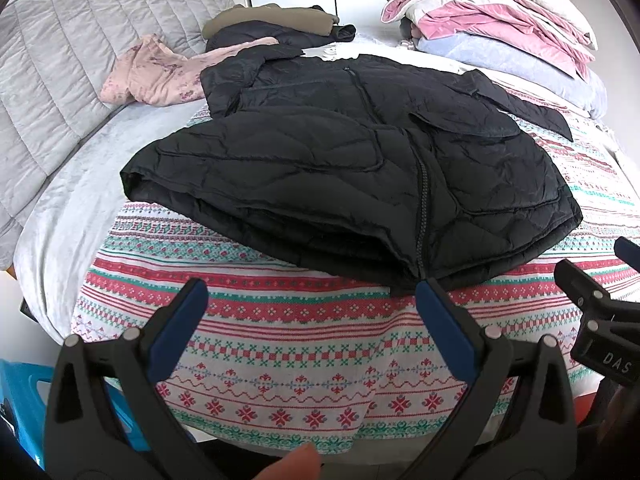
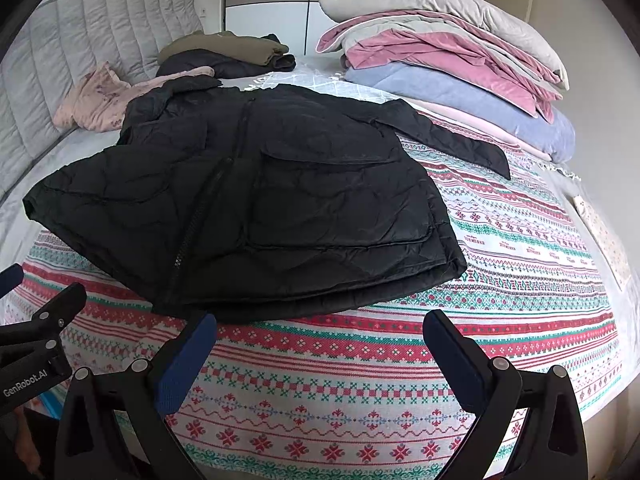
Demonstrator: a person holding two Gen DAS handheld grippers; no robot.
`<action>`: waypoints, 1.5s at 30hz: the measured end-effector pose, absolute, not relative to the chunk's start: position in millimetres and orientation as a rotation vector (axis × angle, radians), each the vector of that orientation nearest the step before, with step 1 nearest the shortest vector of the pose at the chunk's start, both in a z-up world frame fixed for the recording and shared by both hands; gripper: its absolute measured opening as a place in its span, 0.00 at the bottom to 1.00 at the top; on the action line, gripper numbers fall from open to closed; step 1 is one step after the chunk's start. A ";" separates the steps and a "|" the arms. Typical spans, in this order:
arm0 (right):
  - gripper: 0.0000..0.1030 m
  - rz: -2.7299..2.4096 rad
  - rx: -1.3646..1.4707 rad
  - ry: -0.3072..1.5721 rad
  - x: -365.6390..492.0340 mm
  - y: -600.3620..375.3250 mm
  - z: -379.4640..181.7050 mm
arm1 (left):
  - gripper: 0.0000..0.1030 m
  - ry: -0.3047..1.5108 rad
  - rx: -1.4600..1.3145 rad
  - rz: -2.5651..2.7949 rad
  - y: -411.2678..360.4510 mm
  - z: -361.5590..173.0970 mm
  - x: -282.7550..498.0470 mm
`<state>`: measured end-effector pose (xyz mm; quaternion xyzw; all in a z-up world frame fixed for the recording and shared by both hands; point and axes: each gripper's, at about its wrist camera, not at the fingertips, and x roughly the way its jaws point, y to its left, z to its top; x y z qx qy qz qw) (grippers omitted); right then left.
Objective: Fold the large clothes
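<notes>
A black quilted jacket (image 1: 360,168) lies front up on the patterned bedspread (image 1: 280,340), its zipper running toward me and its hem nearest. One sleeve lies across its chest; the other sleeve (image 2: 460,140) sticks out to the right. It also shows in the right wrist view (image 2: 260,200). My left gripper (image 1: 312,300) is open and empty, just short of the hem near the zipper's end. My right gripper (image 2: 320,334) is open and empty, just short of the hem's right half. The right gripper (image 1: 592,280) shows at the left view's right edge.
A pink floral garment (image 1: 156,72) and folded dark and olive clothes (image 1: 276,24) lie at the far left by the grey padded headboard (image 1: 60,60). A stack of pink, blue and beige bedding (image 2: 452,56) sits at the far right. A blue bin (image 1: 24,400) stands beside the bed.
</notes>
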<state>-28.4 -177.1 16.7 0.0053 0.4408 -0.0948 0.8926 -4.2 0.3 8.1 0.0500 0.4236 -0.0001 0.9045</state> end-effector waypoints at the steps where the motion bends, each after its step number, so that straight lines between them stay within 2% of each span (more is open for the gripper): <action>1: 1.00 -0.197 0.011 0.914 -28.4 -177.2 16.8 | 1.00 0.875 0.102 0.000 0.6 8.1 -4.0; 45: 1.00 -0.172 0.018 0.930 -27.0 -180.3 14.0 | 1.00 0.855 0.102 0.007 12.9 12.4 -4.3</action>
